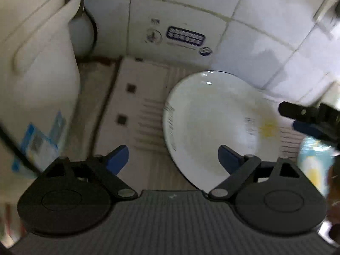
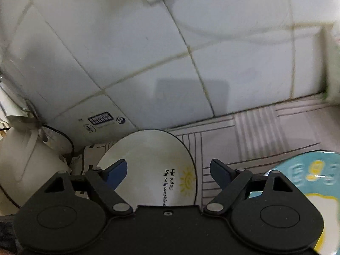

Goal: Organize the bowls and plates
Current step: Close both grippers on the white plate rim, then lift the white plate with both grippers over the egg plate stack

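Two dishes lay on the patterned mat [image 2: 265, 127] by the tiled wall [image 2: 127, 53]: a white plate [image 1: 212, 123] with a sun print, and a blue plate [image 2: 301, 180] to its right, apart from it. The white plate sat directly ahead of the left gripper [image 1: 173, 159] and slightly to the right, its near rim passing under that gripper's right finger. Being round, it offered no long axis to line up with; the rim was the only edge to take. The right gripper [image 2: 169, 170] hung above the gap between the dishes, with the white plate's right edge under its opening and the blue plate just outside its right finger. Both grippers had their jaws spread wide and held nothing; no pad appeared to touch either dish. The left looked nearer the white plate, the right nearer the blue one. A white appliance [image 1: 38, 63] stood close on the left.
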